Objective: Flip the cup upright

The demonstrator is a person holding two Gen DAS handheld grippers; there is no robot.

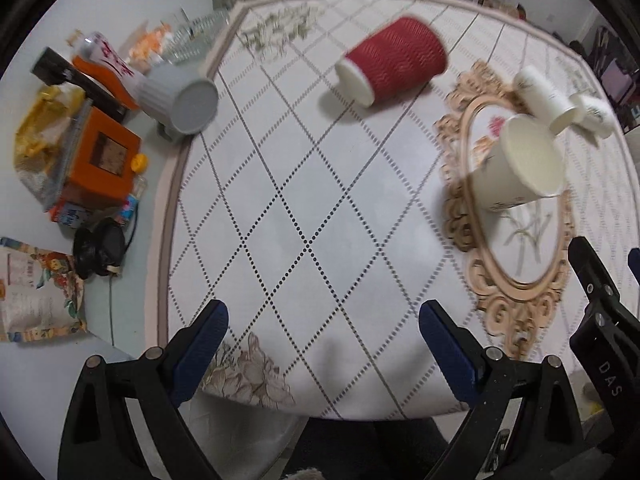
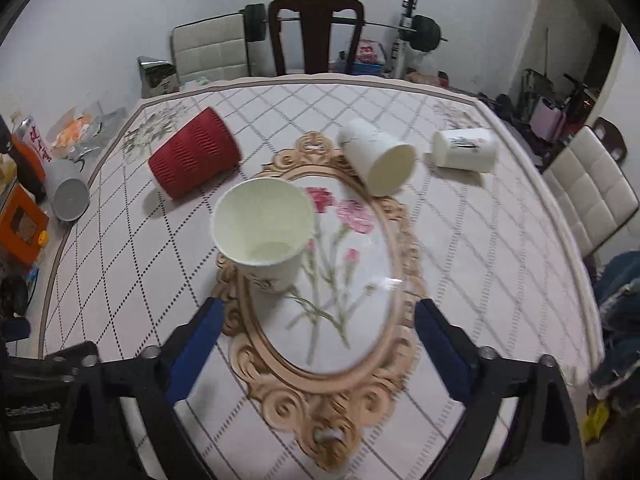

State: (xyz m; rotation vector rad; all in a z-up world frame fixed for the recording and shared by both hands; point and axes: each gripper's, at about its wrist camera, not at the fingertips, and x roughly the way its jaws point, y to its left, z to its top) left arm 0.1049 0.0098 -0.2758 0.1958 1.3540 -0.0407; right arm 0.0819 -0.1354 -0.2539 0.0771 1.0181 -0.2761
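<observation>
A red ribbed paper cup (image 1: pixel 394 60) lies on its side on the patterned tablecloth (image 1: pixel 304 208); it also shows in the right wrist view (image 2: pixel 196 158). A white paper cup (image 2: pixel 266 232) stands upright on the oval floral mat (image 2: pixel 340 280), also seen in the left wrist view (image 1: pixel 520 164). Two more white cups (image 2: pixel 378 160) (image 2: pixel 466 150) lie on their sides farther back. A grey cup (image 1: pixel 180 98) lies on its side at the table's left edge. My left gripper (image 1: pixel 324 344) and right gripper (image 2: pixel 316 344) are both open and empty, near the front edge.
Clutter sits left of the cloth: an orange box (image 1: pixel 100 156), snack bags (image 1: pixel 36 292), a black object (image 1: pixel 98 252). A dark chair (image 2: pixel 316 32) and white chairs (image 2: pixel 588 196) stand around the table. A barbell rack (image 2: pixel 412 28) is behind.
</observation>
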